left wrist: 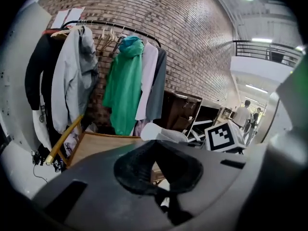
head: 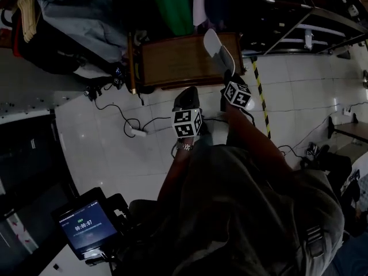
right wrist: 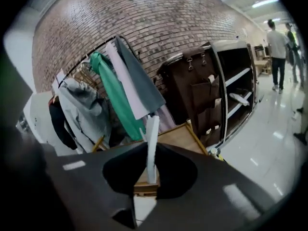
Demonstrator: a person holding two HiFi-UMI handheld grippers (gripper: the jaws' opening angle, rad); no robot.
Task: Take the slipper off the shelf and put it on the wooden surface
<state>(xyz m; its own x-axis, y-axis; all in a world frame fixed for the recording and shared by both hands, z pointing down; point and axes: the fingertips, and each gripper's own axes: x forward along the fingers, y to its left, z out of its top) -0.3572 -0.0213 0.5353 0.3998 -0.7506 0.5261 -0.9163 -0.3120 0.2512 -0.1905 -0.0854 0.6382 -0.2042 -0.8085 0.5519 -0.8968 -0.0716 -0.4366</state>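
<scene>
A white-and-grey slipper [head: 217,48] hangs over the right end of the wooden surface [head: 178,59], with my right gripper [head: 229,76] shut on its rear end. In the right gripper view the slipper [right wrist: 152,146] stands edge-on between the pads, with the wooden surface [right wrist: 179,134] behind it. My left gripper [head: 187,96] hovers over the tiles just in front of the wooden surface, left of the right one; its jaws look shut and empty. The left gripper view [left wrist: 156,174] shows the slipper [left wrist: 162,132] and the right gripper's marker cube [left wrist: 224,136] ahead.
A clothes rail [left wrist: 115,30] with jackets and a green hoodie [left wrist: 124,83] stands behind the wooden surface. The dark shelf unit [right wrist: 226,90] to its right still holds a slipper [right wrist: 239,97]. Cables and a power strip [head: 138,132] lie on the tiles. People [right wrist: 279,52] walk far off.
</scene>
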